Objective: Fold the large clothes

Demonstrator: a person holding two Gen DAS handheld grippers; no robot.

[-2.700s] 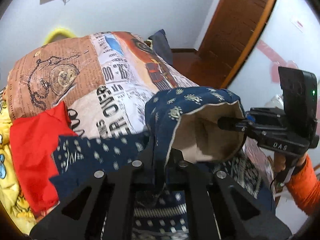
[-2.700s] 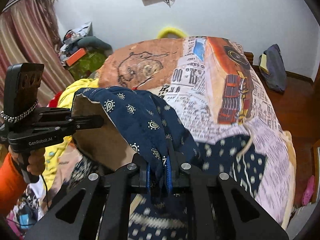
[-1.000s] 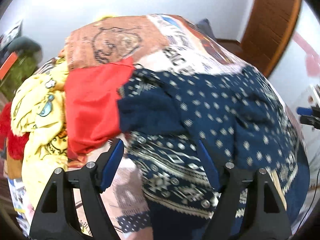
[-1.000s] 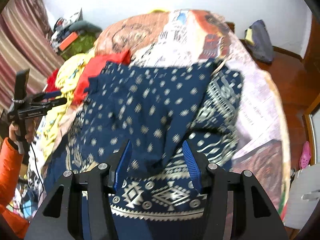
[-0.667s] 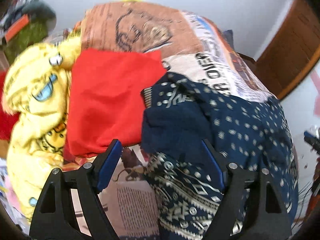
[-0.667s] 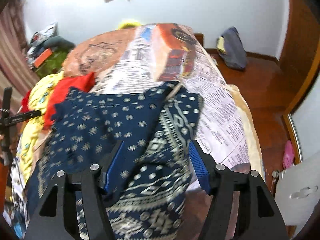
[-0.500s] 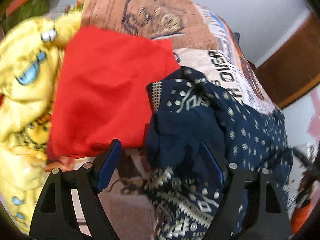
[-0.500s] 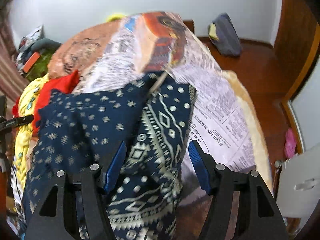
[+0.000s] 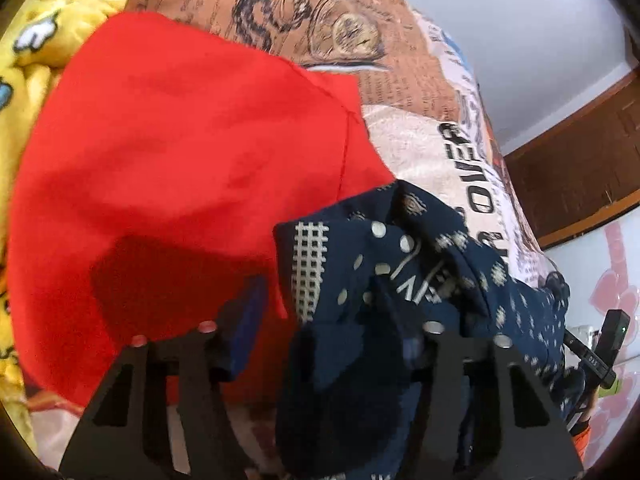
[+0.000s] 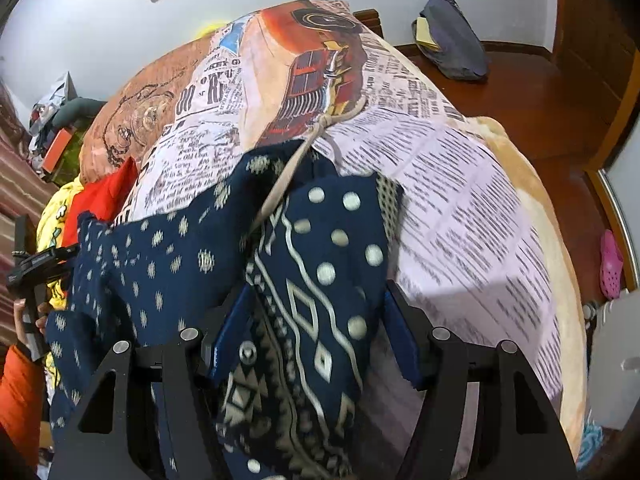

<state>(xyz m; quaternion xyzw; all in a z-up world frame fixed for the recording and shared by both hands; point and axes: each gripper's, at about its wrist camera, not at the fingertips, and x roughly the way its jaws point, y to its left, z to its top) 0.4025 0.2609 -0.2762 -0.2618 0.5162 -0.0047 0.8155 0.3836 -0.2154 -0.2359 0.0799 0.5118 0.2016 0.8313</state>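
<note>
A large navy garment (image 10: 168, 264) with white dots and geometric bands lies spread on the bed; its left corner also shows in the left wrist view (image 9: 400, 280). My left gripper (image 9: 332, 320) is open, its fingers either side of that bunched left corner. My right gripper (image 10: 316, 320) is open, its blue pads straddling the garment's patterned right corner (image 10: 320, 264). A beige drawstring (image 10: 296, 164) runs off the cloth's far edge. The left gripper also shows at the left of the right wrist view (image 10: 36, 260).
The bed is covered by a newspaper-print blanket (image 10: 460, 184). A red garment (image 9: 160, 168) and a yellow cartoon-print one (image 9: 24, 64) lie left of the navy one. A dark bag (image 10: 452, 40) and a pink shoe (image 10: 610, 264) are on the wooden floor. A door (image 9: 580, 168) stands to the right.
Both grippers let go of the lifted navy cloth, which now lies spread on the bed. Then they moved apart and down to its left and right far corners, jaws open.
</note>
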